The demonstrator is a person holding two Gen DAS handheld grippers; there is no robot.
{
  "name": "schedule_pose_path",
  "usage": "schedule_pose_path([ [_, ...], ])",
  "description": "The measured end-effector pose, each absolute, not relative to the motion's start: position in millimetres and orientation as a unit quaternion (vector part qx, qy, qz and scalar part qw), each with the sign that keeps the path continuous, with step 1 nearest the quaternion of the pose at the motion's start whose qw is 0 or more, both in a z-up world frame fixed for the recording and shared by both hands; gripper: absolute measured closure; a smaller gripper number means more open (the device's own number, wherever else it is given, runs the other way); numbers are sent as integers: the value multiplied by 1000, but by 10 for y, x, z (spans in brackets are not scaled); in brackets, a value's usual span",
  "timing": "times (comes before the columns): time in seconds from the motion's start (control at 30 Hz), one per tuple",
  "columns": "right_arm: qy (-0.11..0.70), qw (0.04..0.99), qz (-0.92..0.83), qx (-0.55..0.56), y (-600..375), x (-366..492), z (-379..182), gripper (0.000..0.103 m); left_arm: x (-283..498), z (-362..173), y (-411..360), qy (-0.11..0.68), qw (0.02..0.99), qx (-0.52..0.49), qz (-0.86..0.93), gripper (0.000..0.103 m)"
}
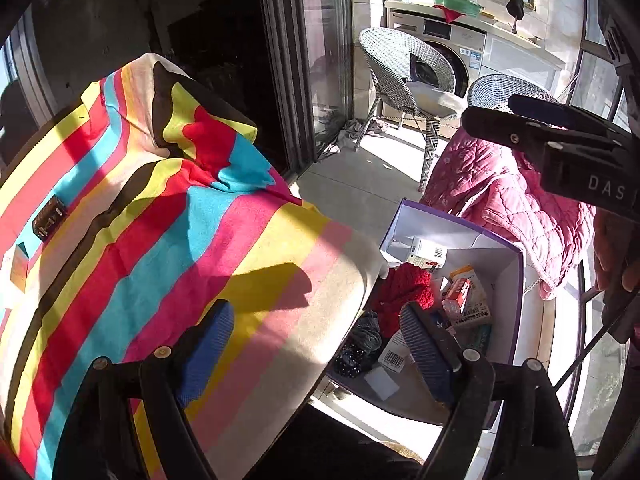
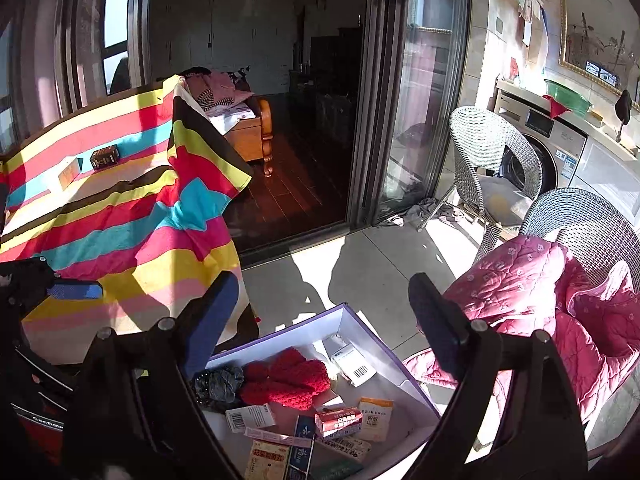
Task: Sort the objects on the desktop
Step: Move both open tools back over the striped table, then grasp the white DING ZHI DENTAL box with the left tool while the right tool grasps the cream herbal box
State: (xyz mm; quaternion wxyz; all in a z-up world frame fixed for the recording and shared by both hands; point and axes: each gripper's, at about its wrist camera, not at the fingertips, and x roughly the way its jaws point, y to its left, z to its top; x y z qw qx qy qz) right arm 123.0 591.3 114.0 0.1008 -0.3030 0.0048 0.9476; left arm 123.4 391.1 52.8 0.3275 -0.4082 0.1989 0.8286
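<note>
A table under a striped cloth (image 1: 168,240) carries a small dark box (image 1: 49,218) and an orange-and-white carton (image 1: 19,266) at its far left; both also show as the dark box (image 2: 105,157) and the carton (image 2: 70,172). Beside the table stands a purple-rimmed box (image 1: 520,280), holding a red knitted piece (image 1: 404,292), medicine cartons (image 1: 464,296) and a dark fabric item (image 1: 360,344). My left gripper (image 1: 316,348) hangs open over the table's edge with nothing in it. My right gripper (image 2: 324,320) is open above the purple-rimmed box (image 2: 288,340), nothing between its fingers.
A pink quilted jacket (image 2: 532,300) lies over a wicker chair (image 2: 592,224) right of the box. A second wicker chair (image 2: 484,152) and a washing machine (image 2: 548,148) stand behind. Sliding glass doors (image 2: 424,100) open onto a dark room. Bare tiled floor (image 2: 360,256) lies between.
</note>
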Motion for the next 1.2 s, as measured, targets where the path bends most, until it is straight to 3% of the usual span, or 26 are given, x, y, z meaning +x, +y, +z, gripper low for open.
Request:
schedule_pose_path([
  [0.2,-23,-29,956,-292,4912,474,1208,13,759,585,2468,105,180,-413,886,17],
  [0.4,-66,-152,926,-339,3592,-348,857,13,439,375,1107,24,36,-444,895,17],
  [0.57,-42,-224,894,-386,2650,-956,546,13,270,259,109,-57,-49,-447,891,17],
  [0.8,10,-233,885,-403,1617,-1851,424,13,48,124,-970,-170,-152,-444,866,17],
  [1.2,50,-131,883,-448,918,-3103,140,13,-274,152,-1591,-208,-213,-415,860,17],
])
